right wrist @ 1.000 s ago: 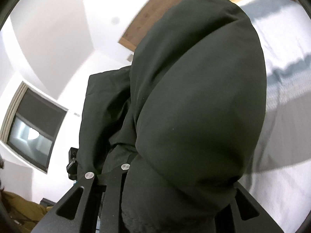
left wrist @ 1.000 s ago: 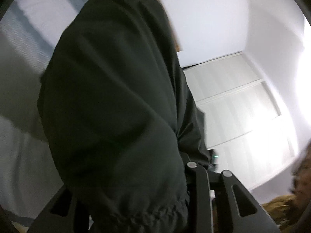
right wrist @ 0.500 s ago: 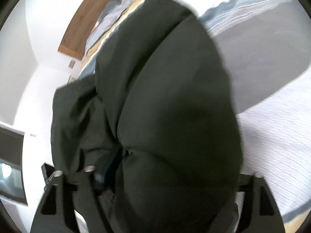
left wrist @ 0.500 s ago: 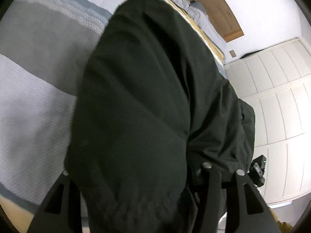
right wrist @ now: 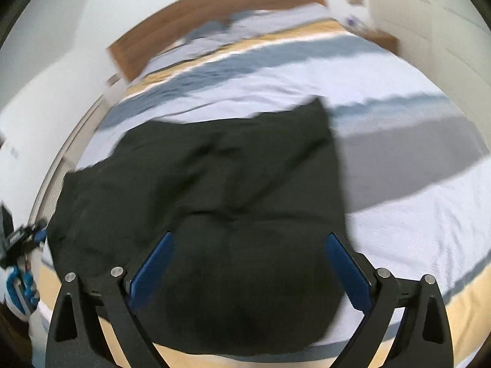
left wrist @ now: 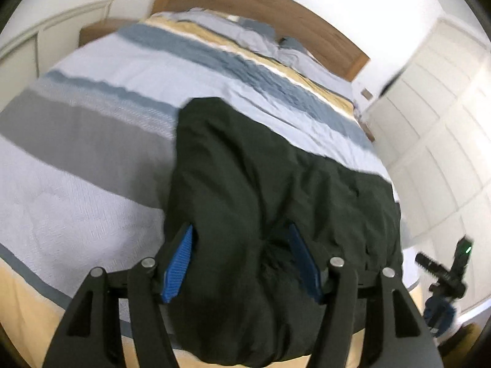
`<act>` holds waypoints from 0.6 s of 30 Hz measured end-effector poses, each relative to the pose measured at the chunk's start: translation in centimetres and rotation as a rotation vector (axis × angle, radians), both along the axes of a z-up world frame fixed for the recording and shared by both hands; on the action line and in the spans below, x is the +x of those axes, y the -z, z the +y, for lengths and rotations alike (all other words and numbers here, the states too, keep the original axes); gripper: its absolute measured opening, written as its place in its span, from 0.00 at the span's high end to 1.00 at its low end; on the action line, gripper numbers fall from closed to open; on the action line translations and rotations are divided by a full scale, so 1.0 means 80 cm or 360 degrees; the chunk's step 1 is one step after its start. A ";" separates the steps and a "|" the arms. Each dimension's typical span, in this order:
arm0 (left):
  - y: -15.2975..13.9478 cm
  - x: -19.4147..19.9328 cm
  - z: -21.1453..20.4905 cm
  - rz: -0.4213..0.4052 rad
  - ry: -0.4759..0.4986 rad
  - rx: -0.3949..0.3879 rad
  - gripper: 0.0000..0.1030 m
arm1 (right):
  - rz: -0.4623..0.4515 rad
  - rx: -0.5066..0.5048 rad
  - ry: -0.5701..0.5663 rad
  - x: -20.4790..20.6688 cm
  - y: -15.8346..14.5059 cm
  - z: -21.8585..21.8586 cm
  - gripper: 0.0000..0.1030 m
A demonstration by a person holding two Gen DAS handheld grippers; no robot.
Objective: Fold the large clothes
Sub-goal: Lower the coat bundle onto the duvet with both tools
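The left claw (left wrist: 242, 263) stood half open and the right claw (right wrist: 245, 270) stood wide; the jaws of both had just been opening, with dark cloth between them but no pad pressing on it. I judge that they let go so that the garment (left wrist: 276, 184) could rest flat on the bed (left wrist: 92, 159), near its foot edge, ready for a fold. It lay spread there, with one part reaching toward the headboard (left wrist: 260, 3). I counted one garment, one bed, two claws, and four blue pads (left wrist: 179, 260), two on each claw. The right claw view was blurred.
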State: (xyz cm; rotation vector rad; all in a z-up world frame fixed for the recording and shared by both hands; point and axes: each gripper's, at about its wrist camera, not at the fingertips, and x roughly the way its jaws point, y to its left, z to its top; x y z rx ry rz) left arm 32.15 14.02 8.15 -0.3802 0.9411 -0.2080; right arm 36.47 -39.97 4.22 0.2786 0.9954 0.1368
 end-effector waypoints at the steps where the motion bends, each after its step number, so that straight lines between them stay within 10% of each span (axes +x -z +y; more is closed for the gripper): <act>1: 0.002 -0.003 -0.018 -0.0014 0.0013 0.0029 0.40 | -0.0015 -0.0006 -0.0033 -0.005 0.003 0.008 0.08; 10: 0.024 -0.025 -0.085 -0.0115 -0.0001 0.0168 0.40 | -0.0077 -0.0117 -0.0302 0.012 0.018 0.143 0.15; 18: -0.015 -0.039 -0.083 -0.0254 -0.0049 0.0236 0.40 | -0.0072 -0.0142 -0.0340 0.026 0.033 0.155 0.15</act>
